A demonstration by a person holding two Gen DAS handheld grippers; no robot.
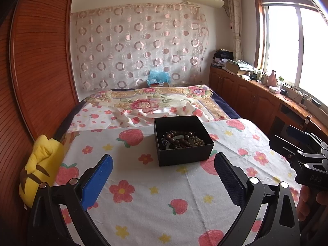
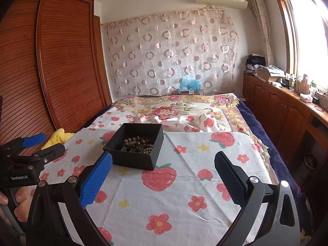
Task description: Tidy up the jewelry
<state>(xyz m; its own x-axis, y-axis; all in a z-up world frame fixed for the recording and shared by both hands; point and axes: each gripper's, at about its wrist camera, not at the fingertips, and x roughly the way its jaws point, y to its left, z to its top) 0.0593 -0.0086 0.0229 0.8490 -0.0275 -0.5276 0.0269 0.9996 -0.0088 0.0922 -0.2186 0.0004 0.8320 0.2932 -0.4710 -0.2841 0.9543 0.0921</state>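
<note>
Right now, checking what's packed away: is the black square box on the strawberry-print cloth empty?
No, the black square box holds dark brown wooden bead strands piled inside it.

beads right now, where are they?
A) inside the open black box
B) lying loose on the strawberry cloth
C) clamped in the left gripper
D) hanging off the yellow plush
A: the dark wooden beads lie piled inside the lidless black box on the strawberry cloth; the left gripper and right gripper are both open and hold nothing.
</note>
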